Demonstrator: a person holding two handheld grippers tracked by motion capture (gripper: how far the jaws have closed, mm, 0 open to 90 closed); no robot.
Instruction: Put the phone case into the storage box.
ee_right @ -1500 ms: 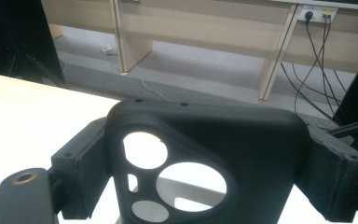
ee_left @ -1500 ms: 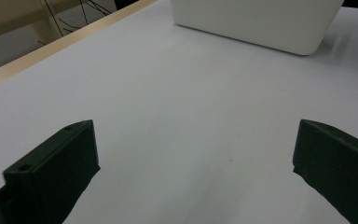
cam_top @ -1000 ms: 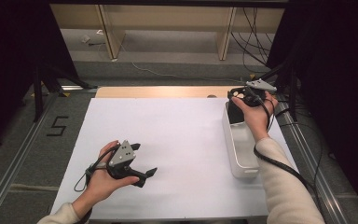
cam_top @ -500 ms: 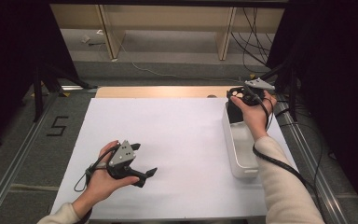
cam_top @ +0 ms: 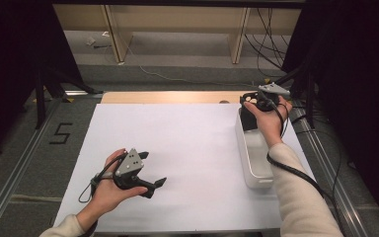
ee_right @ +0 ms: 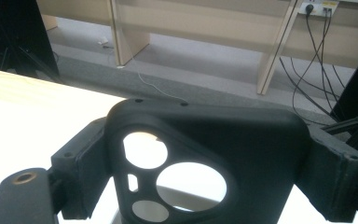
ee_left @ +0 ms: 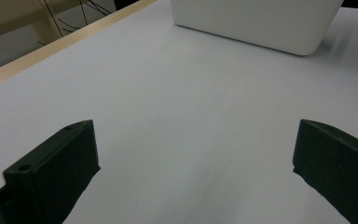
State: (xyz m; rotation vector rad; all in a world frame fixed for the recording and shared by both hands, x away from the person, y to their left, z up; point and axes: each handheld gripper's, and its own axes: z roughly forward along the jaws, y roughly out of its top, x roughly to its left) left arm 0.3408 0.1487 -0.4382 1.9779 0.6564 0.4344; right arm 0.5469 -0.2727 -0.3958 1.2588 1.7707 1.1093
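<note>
A black phone case with round cut-outs near one corner stands between the jaws of my right gripper, which is shut on its two sides. From above, the right gripper holds the case over the far end of a long white bin. My left gripper rests in a hand low over the white table top at the front left. Its jaws point toward the bin and stand wide apart. In its own view the left gripper has only bare table between its jaws.
A white sheet covers the table, with a wooden strip along its far edge. The bin lies along the right side. Beyond the table are wooden shelf legs and floor cables. Metal rails flank the table.
</note>
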